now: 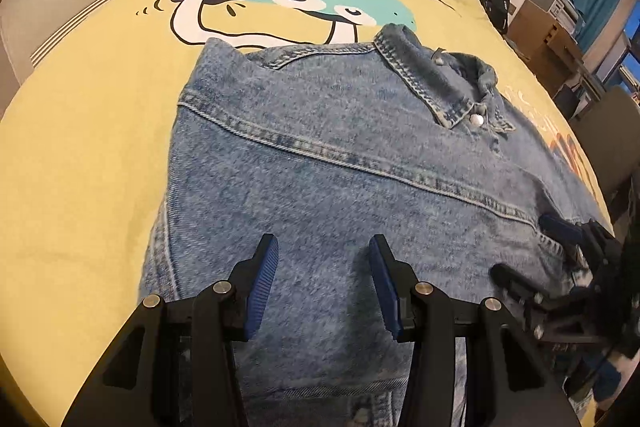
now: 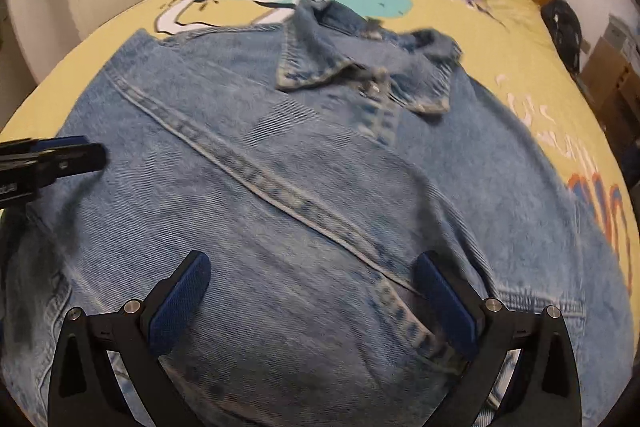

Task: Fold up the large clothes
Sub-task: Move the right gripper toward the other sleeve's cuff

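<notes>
A blue jean jacket (image 1: 340, 155) lies flat on the bed's yellow cover (image 1: 80, 147), collar (image 1: 432, 83) at the far end. The left gripper (image 1: 324, 255) and right gripper (image 2: 316, 267) hang over it, both open, holding nothing.

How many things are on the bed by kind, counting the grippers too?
Denim jacket: 1
Yellow printed bedcover: 1
Grippers: 2, the left gripper and the right gripper, both open above the denim
Total: 4
</notes>
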A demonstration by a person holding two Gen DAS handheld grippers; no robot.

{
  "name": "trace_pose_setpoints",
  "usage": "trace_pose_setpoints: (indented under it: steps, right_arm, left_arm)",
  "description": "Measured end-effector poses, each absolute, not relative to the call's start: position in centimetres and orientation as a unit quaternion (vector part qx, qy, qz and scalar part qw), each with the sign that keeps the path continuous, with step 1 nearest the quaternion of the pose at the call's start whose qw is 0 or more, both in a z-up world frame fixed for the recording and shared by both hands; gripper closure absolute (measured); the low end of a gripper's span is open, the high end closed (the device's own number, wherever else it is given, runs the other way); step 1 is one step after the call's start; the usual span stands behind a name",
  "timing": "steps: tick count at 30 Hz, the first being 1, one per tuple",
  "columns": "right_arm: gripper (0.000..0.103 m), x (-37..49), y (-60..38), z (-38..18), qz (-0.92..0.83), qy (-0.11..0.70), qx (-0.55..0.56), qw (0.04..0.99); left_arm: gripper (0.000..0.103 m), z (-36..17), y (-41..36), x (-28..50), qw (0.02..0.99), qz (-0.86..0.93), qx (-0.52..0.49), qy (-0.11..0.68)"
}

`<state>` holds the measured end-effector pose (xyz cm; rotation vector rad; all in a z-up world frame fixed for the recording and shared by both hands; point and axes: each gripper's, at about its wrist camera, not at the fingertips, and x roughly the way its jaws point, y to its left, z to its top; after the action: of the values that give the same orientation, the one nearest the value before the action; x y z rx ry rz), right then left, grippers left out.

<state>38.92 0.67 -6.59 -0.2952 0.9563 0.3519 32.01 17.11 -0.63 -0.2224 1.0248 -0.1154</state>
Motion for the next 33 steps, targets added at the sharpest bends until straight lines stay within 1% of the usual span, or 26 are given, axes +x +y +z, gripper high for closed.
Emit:
trace_pose_setpoints:
  steps: [3,9,13,16,22,33]
  right_arm:
    - [0.001,38.0,0.2,-5.9,0.152,0.458,-0.146,0.864]
    - [0.001,33.3,0.8,-5.2,0.190,0.448,-0.159,0.859]
    - [0.001,32.0,-1.0,-6.7,0.169,0.477,-0.158,0.848]
    - [0.001,31.1,-3.0,-6.5,0.157,0.485,-0.138,0.849]
    - [0.001,28.3,-6.2,-3.2,0.153,0.458,-0.112,0.868]
    - [0.001,25.6,-16.8,-0.4,0.076,0.452,-0.021,0.888]
  left_arm:
    - [0.061,-0.2,17.5,31.1,0.864,-0.051,-0.110,0.489]
    - [0.061,0.3,17.1,28.8,0.865,-0.053,-0.106,0.487]
    - [0.061,-0.2,16.6,27.8,0.855,-0.051,-0.104,0.505]
    - [0.061,0.2,16.4,26.9,0.849,-0.054,-0.112,0.513]
    - [0.061,2.5,16.0,24.2,0.858,-0.045,-0.130,0.495]
    - [0.061,5.1,14.5,19.8,0.860,-0.019,-0.115,0.496]
